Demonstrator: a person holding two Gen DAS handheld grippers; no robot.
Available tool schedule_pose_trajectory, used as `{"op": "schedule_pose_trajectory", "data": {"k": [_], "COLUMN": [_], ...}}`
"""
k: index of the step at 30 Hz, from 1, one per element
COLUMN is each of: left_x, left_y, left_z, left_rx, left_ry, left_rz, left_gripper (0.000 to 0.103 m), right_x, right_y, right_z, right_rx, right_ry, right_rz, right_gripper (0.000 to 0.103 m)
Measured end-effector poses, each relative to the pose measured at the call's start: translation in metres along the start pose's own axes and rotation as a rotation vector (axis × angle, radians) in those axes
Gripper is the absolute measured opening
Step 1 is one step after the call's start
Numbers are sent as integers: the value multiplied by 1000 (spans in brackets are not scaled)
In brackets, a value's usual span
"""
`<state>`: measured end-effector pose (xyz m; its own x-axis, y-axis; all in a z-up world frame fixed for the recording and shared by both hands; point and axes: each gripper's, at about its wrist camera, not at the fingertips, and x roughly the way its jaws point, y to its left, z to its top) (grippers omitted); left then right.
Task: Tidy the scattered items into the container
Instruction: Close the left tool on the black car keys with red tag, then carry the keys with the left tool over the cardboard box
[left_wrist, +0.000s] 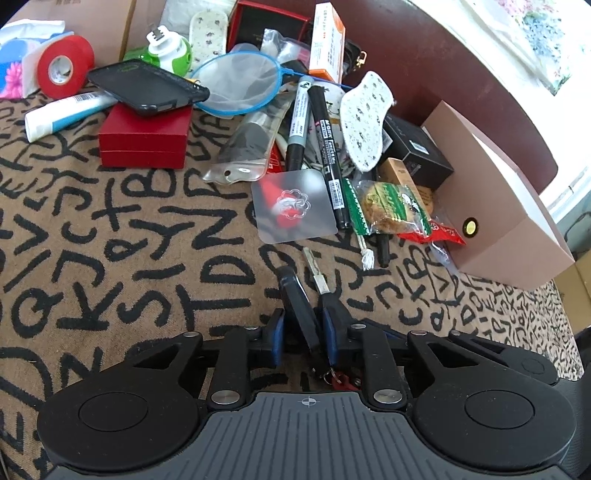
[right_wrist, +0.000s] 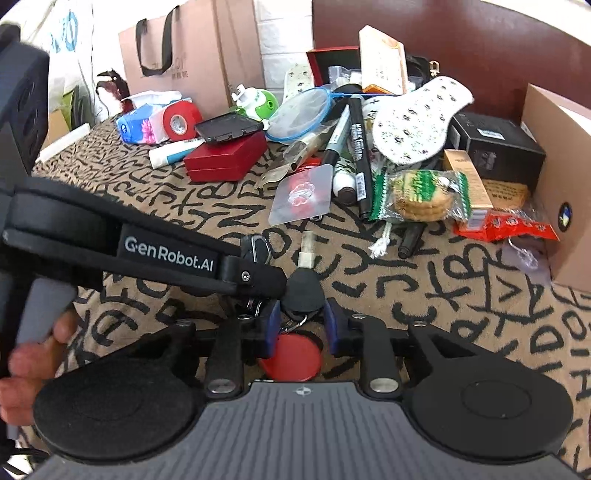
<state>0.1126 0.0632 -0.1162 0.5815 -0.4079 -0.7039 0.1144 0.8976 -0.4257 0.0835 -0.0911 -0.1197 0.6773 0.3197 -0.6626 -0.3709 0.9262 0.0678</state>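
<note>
Both tools pinch one key bunch (right_wrist: 295, 295): left tool (left_wrist: 304, 325) its fob, right tool (right_wrist: 301, 317) its key head.

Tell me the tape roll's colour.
Red, white inner core; tape roll shows best in the left wrist view.

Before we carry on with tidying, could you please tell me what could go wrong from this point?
1. Both grippers hold one bunch: the left gripper pinches the flat black key fob, and the right gripper grips the black-headed metal key. Pulling them apart could yank one loose.
2. The round red plastic tag lies loose beneath the bunch and may snag.
3. Clutter crowds the mouth of the pink cardboard box.
</note>
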Motion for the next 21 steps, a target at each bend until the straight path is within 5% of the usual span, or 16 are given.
{"op": "schedule_pose_trajectory", "data": {"k": [9,14,21], "left_x": [-1,-10,-26], "left_y": [-10,-14,-37], "left_z": [-3,-8,-5], "left_rx": [41,21,53], "left_ry": [6,14,-21], "left_rz": [25,3,-38], "left_gripper": [35,12,12], "right_x": [-5,-20,-47], "right_y": [7,4,-3], "right_z": [-3,-8,-5], "right_rx": [-15,39,74], "right_ry": [-3,-4,-60], "right_rz": [-19,3,-11], "right_gripper": [29,28,28]}}
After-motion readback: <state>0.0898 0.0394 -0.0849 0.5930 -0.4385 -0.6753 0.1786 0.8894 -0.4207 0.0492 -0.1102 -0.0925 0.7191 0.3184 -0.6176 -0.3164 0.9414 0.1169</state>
